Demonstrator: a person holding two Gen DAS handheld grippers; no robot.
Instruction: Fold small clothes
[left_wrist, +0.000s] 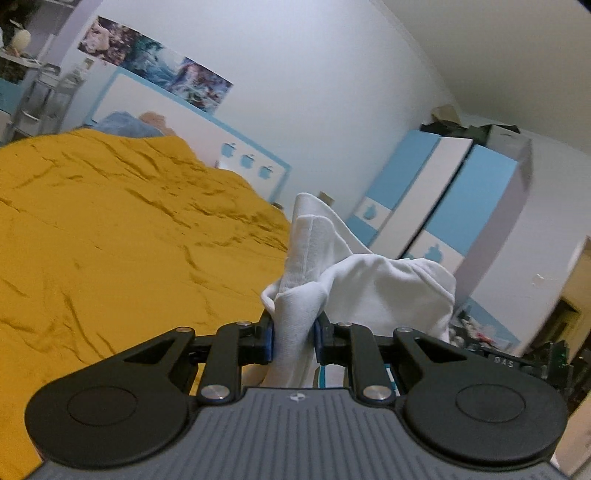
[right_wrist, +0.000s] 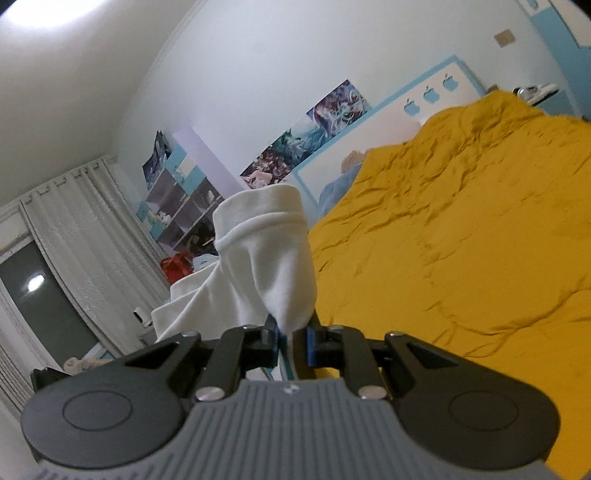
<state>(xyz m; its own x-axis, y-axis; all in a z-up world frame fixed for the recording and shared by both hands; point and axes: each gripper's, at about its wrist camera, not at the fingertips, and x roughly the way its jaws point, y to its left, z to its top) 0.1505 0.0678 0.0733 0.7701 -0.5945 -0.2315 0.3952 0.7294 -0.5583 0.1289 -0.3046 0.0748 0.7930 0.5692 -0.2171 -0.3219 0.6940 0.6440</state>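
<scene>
White garment (left_wrist: 354, 280) fills the middle of the left wrist view, a bunched fold of it pinched between the blue pads of the left claw (left_wrist: 293, 341). The cloth rises ahead of the claw in a tall ribbed flap and billows to the right of it, lifted clear of the bed. A yellow bedspread (left_wrist: 122, 236) lies to the claw's left and below it, wrinkled. Beyond the cloth, to the right, stands a blue-and-white wardrobe (left_wrist: 443, 199); a row of posters (left_wrist: 155, 70) hangs on the wall far ahead to the left.

In the right wrist view, the right claw (right_wrist: 291, 345) is nearly pressed together, nipping a thin corner of the same white garment (right_wrist: 266, 258). A hemmed sleeve opening stands up just ahead of the claw, and more cloth trails off to its left. The yellow bedspread (right_wrist: 461, 229) spreads to the right of the claw. White curtains (right_wrist: 88, 236) and a shelf unit (right_wrist: 177, 206) lie far to the left.
</scene>
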